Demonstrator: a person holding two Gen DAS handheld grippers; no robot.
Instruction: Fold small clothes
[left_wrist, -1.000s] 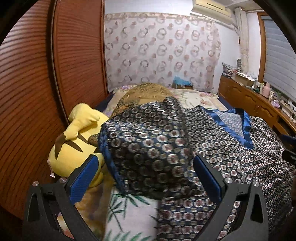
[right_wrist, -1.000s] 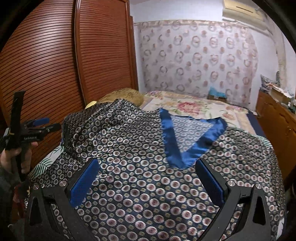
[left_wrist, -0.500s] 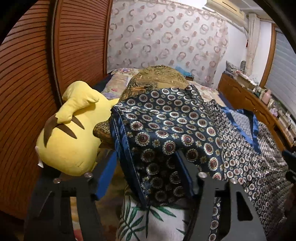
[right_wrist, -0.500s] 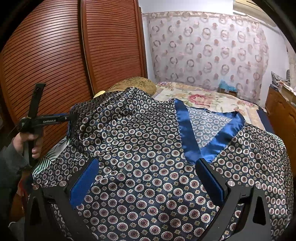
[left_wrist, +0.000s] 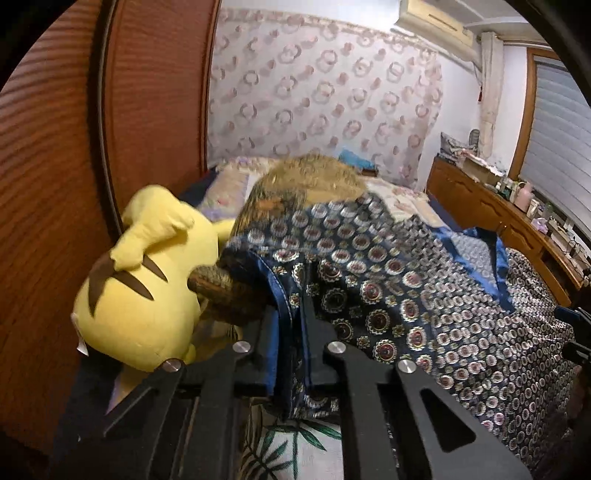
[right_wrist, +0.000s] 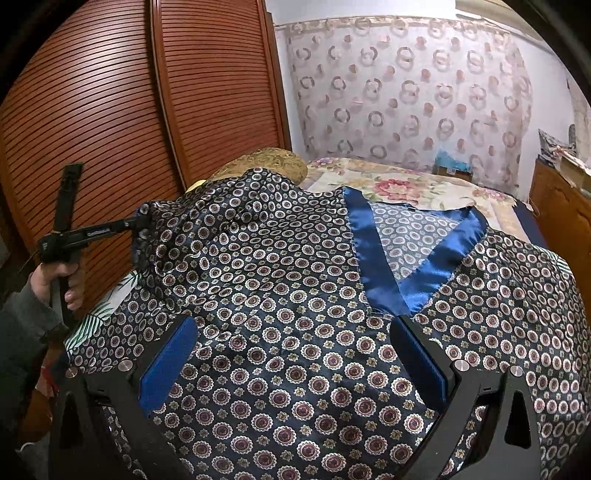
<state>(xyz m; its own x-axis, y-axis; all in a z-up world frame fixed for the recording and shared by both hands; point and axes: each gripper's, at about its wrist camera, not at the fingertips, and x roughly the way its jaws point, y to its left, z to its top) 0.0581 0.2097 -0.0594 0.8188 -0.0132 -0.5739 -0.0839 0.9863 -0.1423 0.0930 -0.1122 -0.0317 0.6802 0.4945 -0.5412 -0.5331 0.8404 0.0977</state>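
The patterned satin top (right_wrist: 295, 295) is lying spread across the bed (right_wrist: 406, 184), its sleeve raised at the left. The left gripper (left_wrist: 290, 332) has just been closing and is now pinching that sleeve's blue-trimmed hem. The right gripper (right_wrist: 295, 369) is hovering over the top's front, jaws spread wide, gripping nothing.

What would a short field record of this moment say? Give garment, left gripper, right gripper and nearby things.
garment: patterned top with blue V collar, spread on the bed
left gripper: jaws have just closed, pinching the top's edge
right gripper: open above the top, holding nothing
nearby: yellow plush, gold cushion, wardrobe
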